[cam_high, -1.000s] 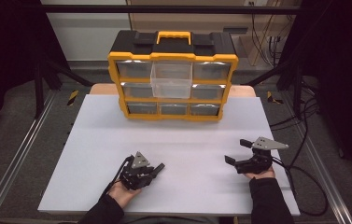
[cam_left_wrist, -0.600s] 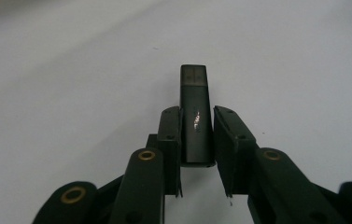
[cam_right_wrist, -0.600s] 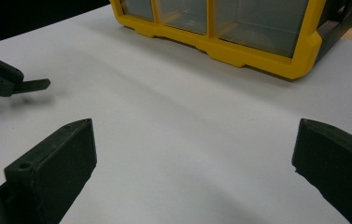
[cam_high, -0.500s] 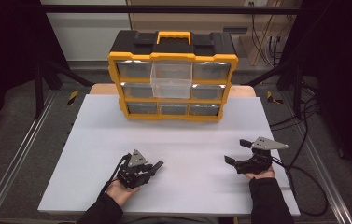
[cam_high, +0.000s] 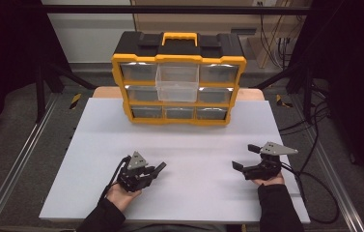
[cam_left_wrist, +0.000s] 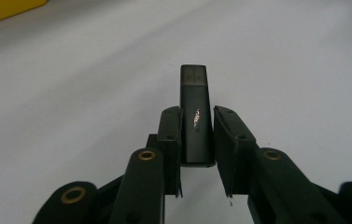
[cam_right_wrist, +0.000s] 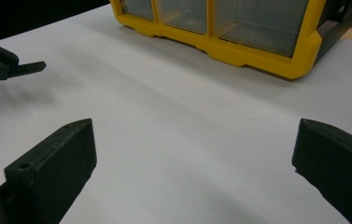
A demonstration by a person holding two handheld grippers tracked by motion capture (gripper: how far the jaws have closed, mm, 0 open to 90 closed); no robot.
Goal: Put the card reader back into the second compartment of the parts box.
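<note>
White and bare, the counter (cam_high: 189, 145) runs back to a yellow-and-black drawer organizer (cam_high: 178, 79) standing at its far edge, one clear middle drawer (cam_high: 177, 83) pulled partway out. Dark frame rails and cables border the sides.

At the near left, the left hand-held gripper (cam_high: 154, 169) holds a small black USB stick (cam_left_wrist: 195, 114), well short of the organizer. Seen from the left gripper view, the stick stands lengthwise between the jaws, which are drawn in narrow; the left pad lies against its side and the right pad is at or just off the other side, so it looks clamped at its lower half, with the smoky translucent cap end reaching out past the tips. The right hand-held gripper (cam_high: 246, 157) rests at the near right with its jaws wide and nothing between them; its own view looks across bare counter to the organizer's bottom drawers.

The stick will likely handle as a light, rigid thing: a hard plastic shell that will not bend or crush under modest pressure. Its glossy faces could slip, and a long narrow body may pivot if pinched near one end. Gripping across the flat sides near the middle, as now, seems the safest hold; the cap end is best left free, since a cap might pull off.
</note>
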